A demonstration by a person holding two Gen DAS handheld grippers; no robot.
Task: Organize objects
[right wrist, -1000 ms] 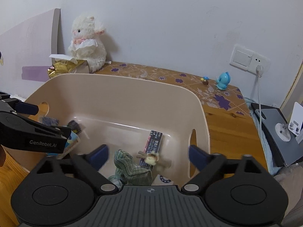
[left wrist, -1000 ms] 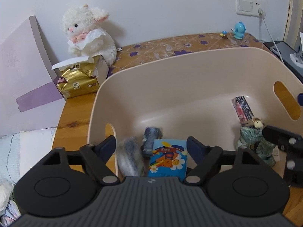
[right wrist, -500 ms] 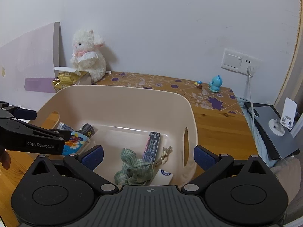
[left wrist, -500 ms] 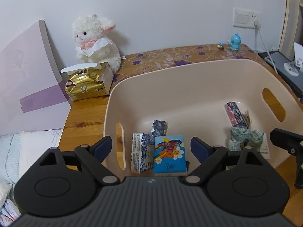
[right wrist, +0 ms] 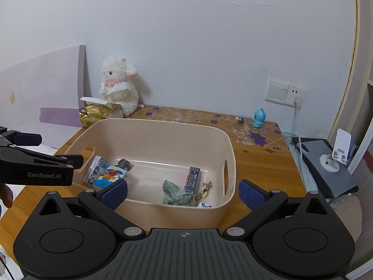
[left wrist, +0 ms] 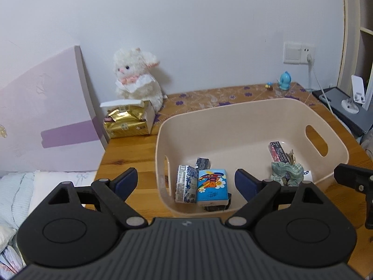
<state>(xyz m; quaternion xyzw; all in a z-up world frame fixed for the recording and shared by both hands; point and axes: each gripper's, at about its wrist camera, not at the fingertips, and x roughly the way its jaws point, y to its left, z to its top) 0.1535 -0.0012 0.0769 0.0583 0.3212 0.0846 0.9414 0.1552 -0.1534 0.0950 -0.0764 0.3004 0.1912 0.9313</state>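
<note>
Both grippers farther back from the bin (left wrist: 275,107); packets (left wrist: 211,185) now at rest

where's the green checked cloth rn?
The green checked cloth lies inside the beige bin, at its right end in the right wrist view, beside the dark box.

Ahead of me a white plush lamb (left wrist: 137,77) sits against the wall, just behind a gold tissue pack (left wrist: 127,122). Far right on the worktop (left wrist: 130,154) stands a small blue figurine (left wrist: 284,84), below a wall socket (left wrist: 298,53).
</note>
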